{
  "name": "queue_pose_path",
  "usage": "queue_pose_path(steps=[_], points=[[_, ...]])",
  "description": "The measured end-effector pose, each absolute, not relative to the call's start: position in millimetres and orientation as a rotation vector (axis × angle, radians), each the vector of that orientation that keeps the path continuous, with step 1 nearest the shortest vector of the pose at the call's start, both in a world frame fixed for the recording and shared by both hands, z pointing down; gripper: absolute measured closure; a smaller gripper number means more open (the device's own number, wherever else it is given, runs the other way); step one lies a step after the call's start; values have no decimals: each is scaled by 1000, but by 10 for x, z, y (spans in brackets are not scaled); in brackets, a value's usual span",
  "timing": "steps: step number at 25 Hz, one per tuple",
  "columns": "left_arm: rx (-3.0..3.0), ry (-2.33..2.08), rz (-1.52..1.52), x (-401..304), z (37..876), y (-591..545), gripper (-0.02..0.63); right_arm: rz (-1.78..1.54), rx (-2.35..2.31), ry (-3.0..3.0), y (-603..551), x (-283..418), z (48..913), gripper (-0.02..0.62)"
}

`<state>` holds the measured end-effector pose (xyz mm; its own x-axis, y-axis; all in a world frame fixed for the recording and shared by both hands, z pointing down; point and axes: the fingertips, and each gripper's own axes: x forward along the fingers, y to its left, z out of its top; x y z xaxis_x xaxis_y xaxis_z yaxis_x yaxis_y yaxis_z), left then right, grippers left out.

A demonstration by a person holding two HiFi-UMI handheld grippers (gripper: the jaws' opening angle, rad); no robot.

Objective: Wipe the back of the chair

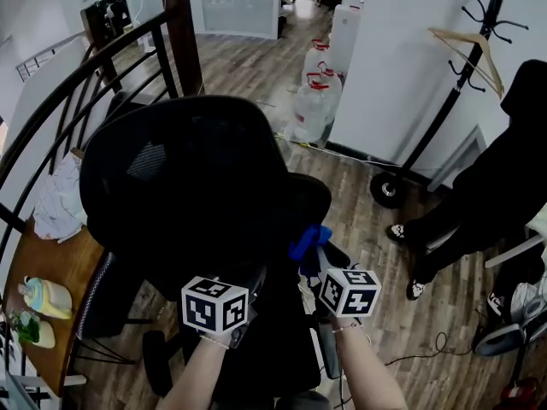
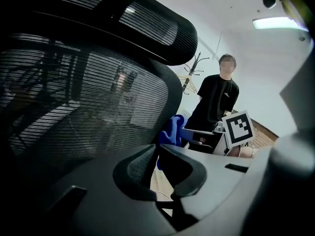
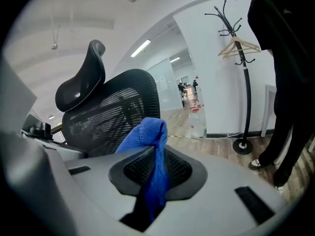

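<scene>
Both forearms reach forward side by side, the right tongs clamped on a blue cloth beside the mesh chair back, the left tongs closed empty

An office: mesh swivel chair, glass-walled rooms, spare water-cooler bottles and a coat stand on wood flooring.

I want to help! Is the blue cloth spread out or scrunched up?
Scrunched: the blue cloth bunches between the right gripper's shut jaws.
</scene>
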<state>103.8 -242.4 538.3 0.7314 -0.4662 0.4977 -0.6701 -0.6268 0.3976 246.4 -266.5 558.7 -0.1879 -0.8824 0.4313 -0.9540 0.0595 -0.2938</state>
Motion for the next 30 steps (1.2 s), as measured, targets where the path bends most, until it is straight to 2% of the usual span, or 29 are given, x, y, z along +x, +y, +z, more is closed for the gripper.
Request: queue_pose_path(steps=[8,15,22,30], points=[[2334,-874,476,940,5451,-2328,572,776,1939,-2184,-2472,2509,5498,532],[2282,-956,441,554,5470,-2227,572,754,1843,-2251,-2233,2132,5445,534],[2182,-1091,397,-130,5560,-2068,572,765,1624,-2349,-2123,1300,5560,535],[2057,-1261,334,-1111,5672,-1887,572,735,1311,-2483,-2097,-16,5632,537]])
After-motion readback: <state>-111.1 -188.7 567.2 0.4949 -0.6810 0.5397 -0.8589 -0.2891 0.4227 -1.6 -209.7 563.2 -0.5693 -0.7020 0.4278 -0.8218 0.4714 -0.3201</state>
